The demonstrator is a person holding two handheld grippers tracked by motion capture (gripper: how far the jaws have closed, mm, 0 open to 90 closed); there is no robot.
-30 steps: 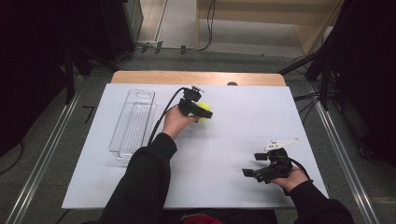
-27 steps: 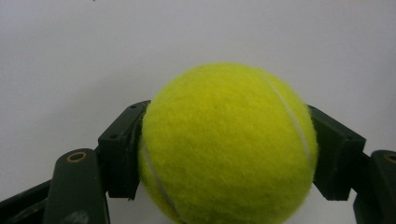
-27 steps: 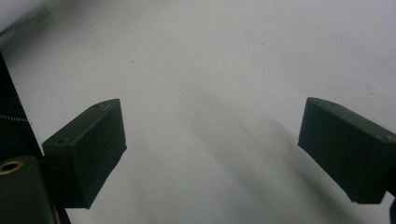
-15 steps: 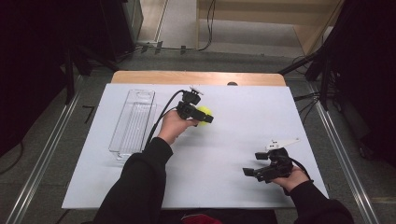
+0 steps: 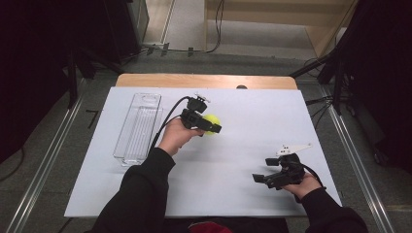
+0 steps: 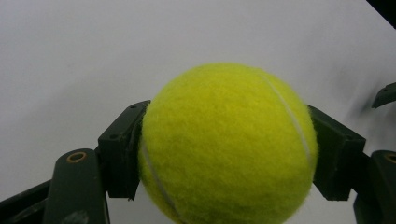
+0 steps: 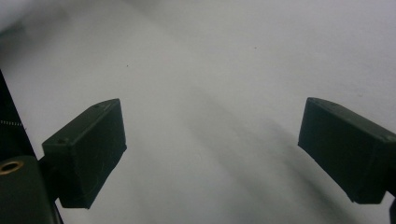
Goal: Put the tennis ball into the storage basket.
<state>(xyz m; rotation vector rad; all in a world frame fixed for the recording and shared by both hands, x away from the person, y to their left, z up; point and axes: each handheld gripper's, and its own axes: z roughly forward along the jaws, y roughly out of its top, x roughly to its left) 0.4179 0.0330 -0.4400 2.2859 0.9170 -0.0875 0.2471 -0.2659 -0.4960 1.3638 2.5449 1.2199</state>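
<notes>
Where the white board [image 5: 243, 194] nears its left edge, a clear tray [image 5: 138, 127] lies lengthwise, seemingly empty, though its transparent walls are hard to read. Right of it, toward the middle, the left gripper [image 5: 212, 127] clamps a tennis ball [image 6: 229, 144], partly hidden overhead. Near the front right corner, the right gripper [image 5: 261, 178] gapes wide, holding nothing.

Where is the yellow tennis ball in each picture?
High view: the tennis ball sits near the middle of the white table, in the left gripper, right of the clear tray.
Left gripper view: the ball is big in the centre, squeezed between the two black jaws.
Right gripper view: I can't find the ball here; the right gripper is open.
Shared landmark: the white table.
</notes>
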